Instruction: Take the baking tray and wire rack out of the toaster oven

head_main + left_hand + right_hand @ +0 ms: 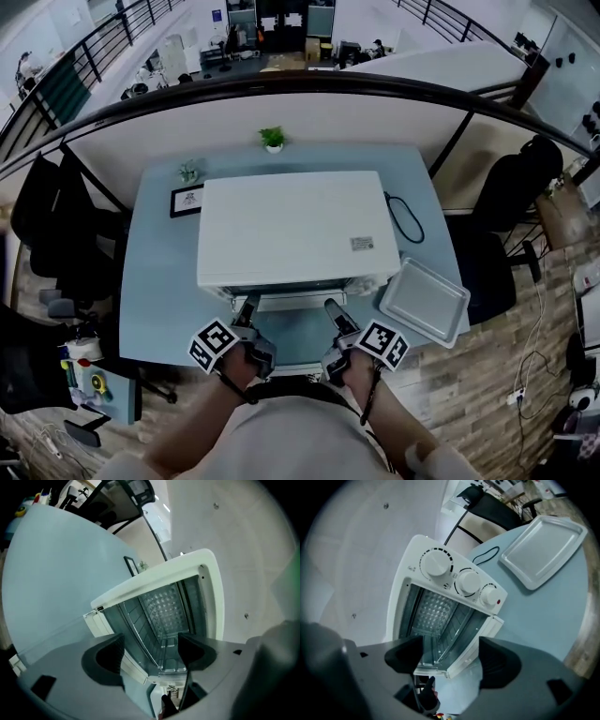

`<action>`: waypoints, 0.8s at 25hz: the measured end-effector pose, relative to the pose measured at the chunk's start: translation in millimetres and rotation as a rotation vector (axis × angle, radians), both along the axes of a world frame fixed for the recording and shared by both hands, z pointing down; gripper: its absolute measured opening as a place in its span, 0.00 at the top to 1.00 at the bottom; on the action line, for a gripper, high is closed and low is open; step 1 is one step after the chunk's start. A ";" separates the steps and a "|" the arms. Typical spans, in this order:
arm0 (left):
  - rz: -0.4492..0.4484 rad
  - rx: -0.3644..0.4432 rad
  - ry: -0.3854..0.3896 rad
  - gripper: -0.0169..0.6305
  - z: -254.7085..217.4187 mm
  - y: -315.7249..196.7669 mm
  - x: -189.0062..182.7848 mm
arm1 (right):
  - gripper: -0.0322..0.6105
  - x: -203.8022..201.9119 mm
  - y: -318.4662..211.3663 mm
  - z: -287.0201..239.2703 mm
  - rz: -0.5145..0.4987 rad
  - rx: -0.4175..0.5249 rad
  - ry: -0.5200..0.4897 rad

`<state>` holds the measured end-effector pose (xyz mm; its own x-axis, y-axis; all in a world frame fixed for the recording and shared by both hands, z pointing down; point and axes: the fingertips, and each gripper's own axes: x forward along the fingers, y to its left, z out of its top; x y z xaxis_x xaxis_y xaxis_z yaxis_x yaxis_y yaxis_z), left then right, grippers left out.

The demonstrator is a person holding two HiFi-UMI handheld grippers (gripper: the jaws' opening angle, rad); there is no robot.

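1. On the pale blue surface (159,281) in front of me stands the white toaster oven (295,225), its door (291,302) folded down toward me and its mouth open.
2. My left claw (246,307) points at the left half of that mouth. Its jaws stand well apart with nothing pressed between them. Its own view shows only the oven's inside through the gap.
3. My right claw (330,307) points at the right half, beside the left one. Its jaws also stand apart and grip nothing.
4. Both claw tips sit close to the front edge of the lowered door. I cannot tell whether either one touches it.
5. The wire rack (450,625) is still inside the oven, lying across the cavity. The dimpled back wall (431,609) shows behind it.
6. The baking tray (424,302) is already out. It lies empty on the surface to the right of the oven, near the surface's front right corner and apart from both claws.
7. Three white knobs (468,582) run along the oven's right front panel.
8. A black cable (405,217) loops on the surface just right of the oven.
9. A small framed picture (186,199) lies to the left of the oven, and a potted plant (273,139) stands at the far edge.
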<state>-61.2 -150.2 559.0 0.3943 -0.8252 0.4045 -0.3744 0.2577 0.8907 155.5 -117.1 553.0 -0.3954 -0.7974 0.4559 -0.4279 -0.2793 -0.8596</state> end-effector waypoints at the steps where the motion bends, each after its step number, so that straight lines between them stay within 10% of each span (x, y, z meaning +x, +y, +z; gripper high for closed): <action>1: -0.007 -0.001 0.007 0.42 3.5 -2.5 -0.4 | 0.36 -1.4 -4.4 2.3 0.015 0.004 -0.017; 20: -0.151 0.217 0.266 0.52 64.8 -56.0 -5.2 | 0.47 7.2 -80.6 69.6 0.237 0.193 -0.307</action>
